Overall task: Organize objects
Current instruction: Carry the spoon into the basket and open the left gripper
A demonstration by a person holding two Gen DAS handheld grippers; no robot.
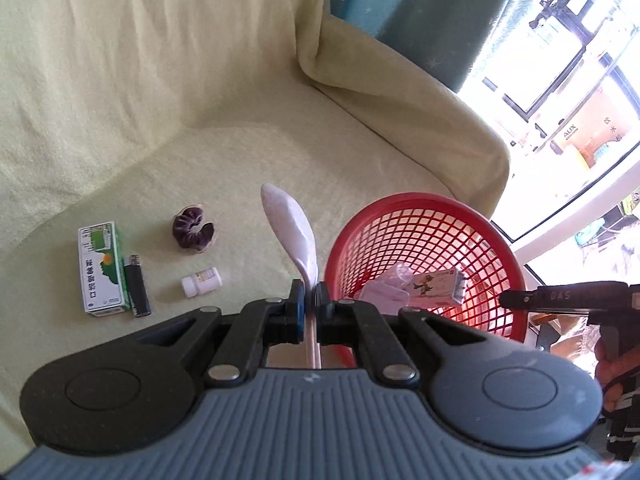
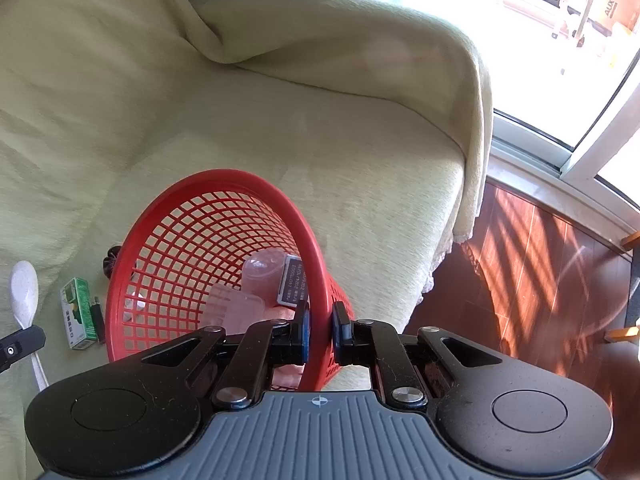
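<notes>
two readable words: "aux" carton (image 1: 576,136)

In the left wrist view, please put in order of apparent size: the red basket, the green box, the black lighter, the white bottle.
1. red basket
2. green box
3. black lighter
4. white bottle

The basket's nearness exaggerates its size.

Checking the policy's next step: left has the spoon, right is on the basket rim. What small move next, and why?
Probably swing the left gripper right, over the basket opening, before releasing. Its jaws are shut on the spoon handle, with the bowl just left of the rim. The right gripper clamps the near rim, steadying it. The box, lighter, bottle and scrunchie still lie on the sofa.
</notes>
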